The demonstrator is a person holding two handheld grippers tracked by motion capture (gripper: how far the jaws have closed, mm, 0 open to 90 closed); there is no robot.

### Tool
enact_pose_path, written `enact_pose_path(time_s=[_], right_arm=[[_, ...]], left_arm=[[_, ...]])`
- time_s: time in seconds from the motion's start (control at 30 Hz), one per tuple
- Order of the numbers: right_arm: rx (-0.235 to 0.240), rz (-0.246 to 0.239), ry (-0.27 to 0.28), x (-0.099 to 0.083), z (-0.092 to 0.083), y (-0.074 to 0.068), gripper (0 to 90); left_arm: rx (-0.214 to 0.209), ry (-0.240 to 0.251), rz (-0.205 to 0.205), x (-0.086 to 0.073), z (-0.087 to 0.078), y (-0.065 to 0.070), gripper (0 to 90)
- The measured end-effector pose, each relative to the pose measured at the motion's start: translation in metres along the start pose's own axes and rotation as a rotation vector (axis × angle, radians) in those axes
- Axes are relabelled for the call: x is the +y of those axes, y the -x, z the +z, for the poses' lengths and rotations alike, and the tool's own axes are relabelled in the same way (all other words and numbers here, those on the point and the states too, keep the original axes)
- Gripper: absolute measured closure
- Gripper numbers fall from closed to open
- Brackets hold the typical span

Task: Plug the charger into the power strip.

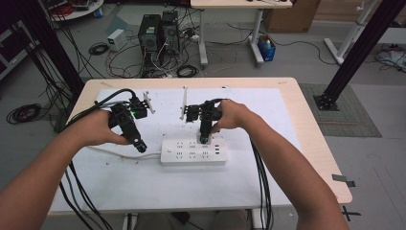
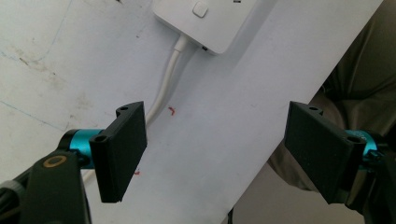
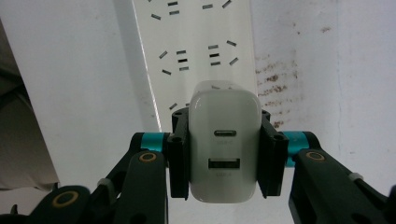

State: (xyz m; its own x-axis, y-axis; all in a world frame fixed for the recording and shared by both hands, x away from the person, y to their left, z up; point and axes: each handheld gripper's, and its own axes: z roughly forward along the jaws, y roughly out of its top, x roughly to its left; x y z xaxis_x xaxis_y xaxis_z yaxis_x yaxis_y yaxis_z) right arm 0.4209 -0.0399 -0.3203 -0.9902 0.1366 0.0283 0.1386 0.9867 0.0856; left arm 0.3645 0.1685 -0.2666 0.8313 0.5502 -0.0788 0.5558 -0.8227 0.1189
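- Right gripper [image 3: 225,154] clamps white charger [image 3: 225,147], over power strip [image 1: 193,151]; seating unclear.
- Left gripper [image 2: 215,151] spread, empty, beside strip's cable [image 2: 163,88] on counter [image 1: 287,96].

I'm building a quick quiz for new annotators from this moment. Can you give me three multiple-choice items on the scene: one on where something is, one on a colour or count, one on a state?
1. Where is the right claw?
A. Over the white power strip
B. At the table's far left corner
C. Off the table, over the floor

2. How many ports show on the face of the white charger?
A. None
B. Two
C. Five

3. How stands the left claw?
A. Shut on the strip's cable
B. Shut on a pen
C. Open, holding nothing

Answers:
1 A: the high view shows it pointing down at the strip's right part.
2 B: the right gripper view shows a small oval port above a wider rectangular one.
3 C: the left gripper view shows its jaws wide apart with only white table cover between them.
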Motion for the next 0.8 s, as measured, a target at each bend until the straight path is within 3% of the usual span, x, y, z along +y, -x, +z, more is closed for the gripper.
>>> enact_pose_path(time_s=[0.3, 0.57, 0.6, 0.8], right_arm=[[0.02, -0.031, -0.017, -0.006, 0.019, 0.009, 62.2], [0.032, -0.018, -0.004, -0.006, 0.022, 0.012, 62.3], [0.026, -0.036, -0.006, -0.006, 0.023, 0.013, 62.3], [0.016, -0.044, 0.008, -0.008, 0.023, 0.013, 62.3]], left_arm=[[-0.006, -0.008, 0.005, -0.002, 0.004, -0.001, 21.6], [-0.01, -0.022, -0.005, -0.002, 0.01, -0.004, 21.6], [-0.012, -0.024, -0.002, -0.002, 0.01, -0.005, 21.7], [-0.019, -0.029, -0.007, -0.002, 0.013, -0.007, 21.7]])
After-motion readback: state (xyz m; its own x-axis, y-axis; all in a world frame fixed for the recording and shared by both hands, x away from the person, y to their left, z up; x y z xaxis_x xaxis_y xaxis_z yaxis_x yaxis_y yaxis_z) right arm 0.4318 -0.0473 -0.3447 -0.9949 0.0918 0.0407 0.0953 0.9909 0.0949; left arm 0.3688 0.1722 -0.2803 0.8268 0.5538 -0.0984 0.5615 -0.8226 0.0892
